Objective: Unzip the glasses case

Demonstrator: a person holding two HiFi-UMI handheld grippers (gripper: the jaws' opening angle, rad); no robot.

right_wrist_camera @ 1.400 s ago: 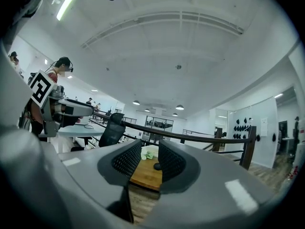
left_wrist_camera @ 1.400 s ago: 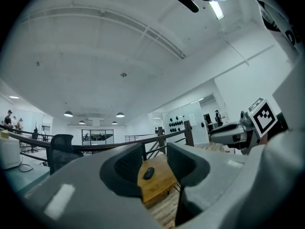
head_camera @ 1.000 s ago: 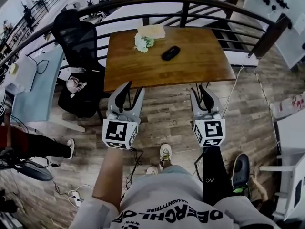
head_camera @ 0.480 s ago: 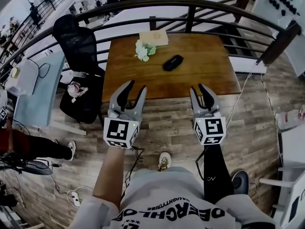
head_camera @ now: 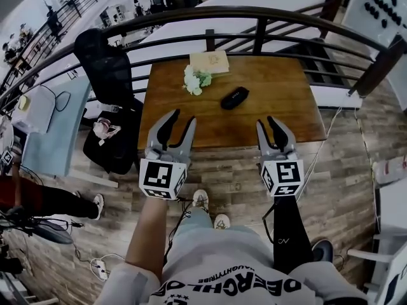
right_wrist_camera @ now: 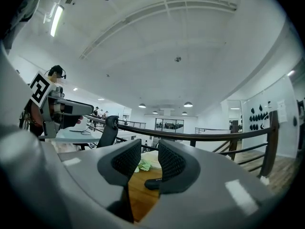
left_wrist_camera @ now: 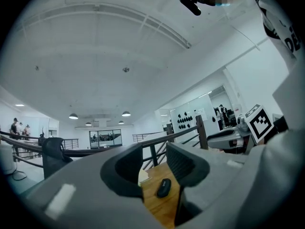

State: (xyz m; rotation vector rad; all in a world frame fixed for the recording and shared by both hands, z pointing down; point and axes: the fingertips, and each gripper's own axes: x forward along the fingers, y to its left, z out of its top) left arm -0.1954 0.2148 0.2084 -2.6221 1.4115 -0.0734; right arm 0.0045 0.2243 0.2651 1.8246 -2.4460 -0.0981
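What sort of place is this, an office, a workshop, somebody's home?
Most likely an open-plan office or lab, on an upper level. A wooden table stands against a curved dark railing, a black office chair sits beside it, and both gripper views show a large hall with ceiling lights beyond.

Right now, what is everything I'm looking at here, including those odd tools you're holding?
Table: one, brown wood, against the railing.
Glasses case: one, black, mid-table.
Flowers: one bunch, white and green, left of the case.
Book or box: one, beige, table's far edge.
Office chair: one, black, left of the table.
Railing: one, dark, behind the table.
Left gripper: one, grey, jaws apart, empty.
Right gripper: one, grey, jaws apart, empty.
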